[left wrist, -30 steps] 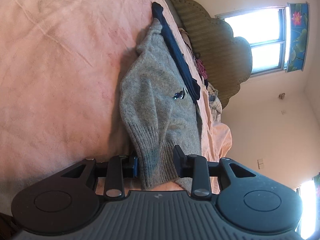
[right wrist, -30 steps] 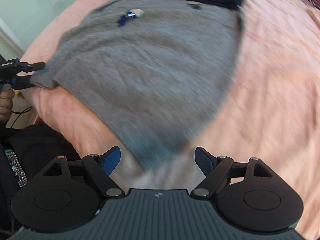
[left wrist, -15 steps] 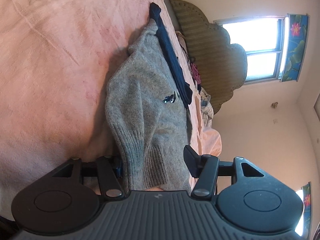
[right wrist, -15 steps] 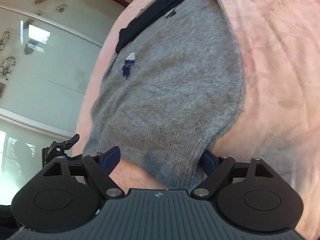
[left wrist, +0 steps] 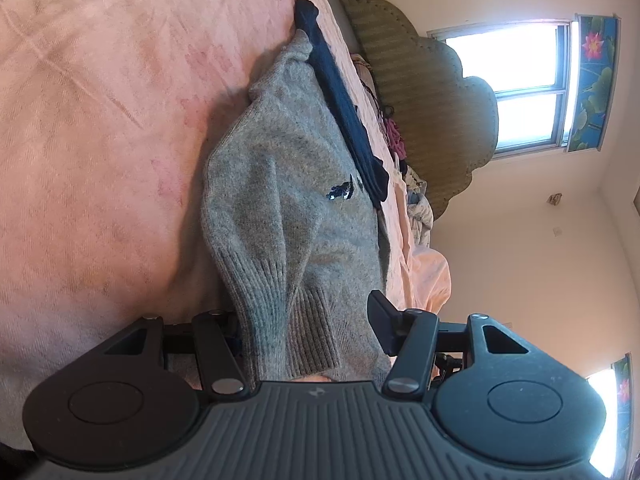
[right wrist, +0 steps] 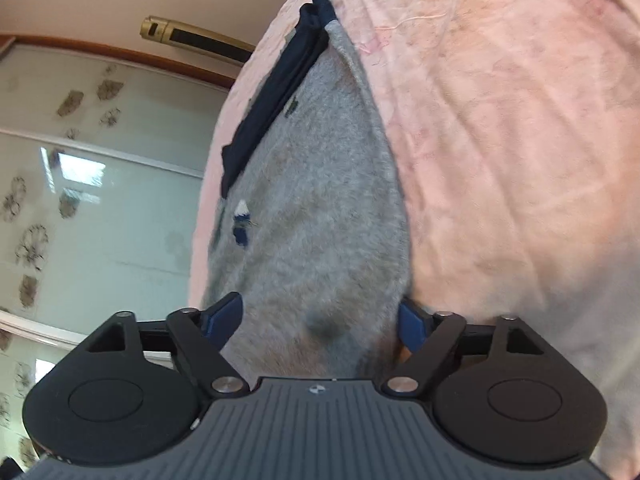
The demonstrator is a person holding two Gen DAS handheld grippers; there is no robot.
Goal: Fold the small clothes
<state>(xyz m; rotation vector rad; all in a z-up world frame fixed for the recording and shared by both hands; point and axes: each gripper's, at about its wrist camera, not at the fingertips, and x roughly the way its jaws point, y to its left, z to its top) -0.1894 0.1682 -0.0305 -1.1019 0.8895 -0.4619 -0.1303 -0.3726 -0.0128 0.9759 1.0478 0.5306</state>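
A grey knitted sweater [left wrist: 280, 200] lies on the pink bed, with a dark navy garment [left wrist: 340, 112] along its far edge. Its ribbed cuff and hem sit between the fingers of my left gripper [left wrist: 308, 314], which stand apart without pressing; the left finger is hidden behind the knit. In the right wrist view the sweater [right wrist: 320, 220] runs away from me, the navy garment [right wrist: 276, 92] at its far left edge. My right gripper [right wrist: 318, 316] straddles the sweater's near end, its jaws wide and opening, blue pads beside the cloth.
The pink bedsheet [left wrist: 100, 120] [right wrist: 520, 120] spreads wide beside the sweater. A padded headboard [left wrist: 420, 100] with a heap of clothes [left wrist: 416, 200] and a bright window [left wrist: 520, 88] lie beyond. Frosted patterned glass doors [right wrist: 100, 220] stand past the bed's edge.
My left jaws have spread apart off the sweater's ribbed cuff. My right gripper has rolled and sunk onto the sweater's near end, its jaws narrowing and then widening again.
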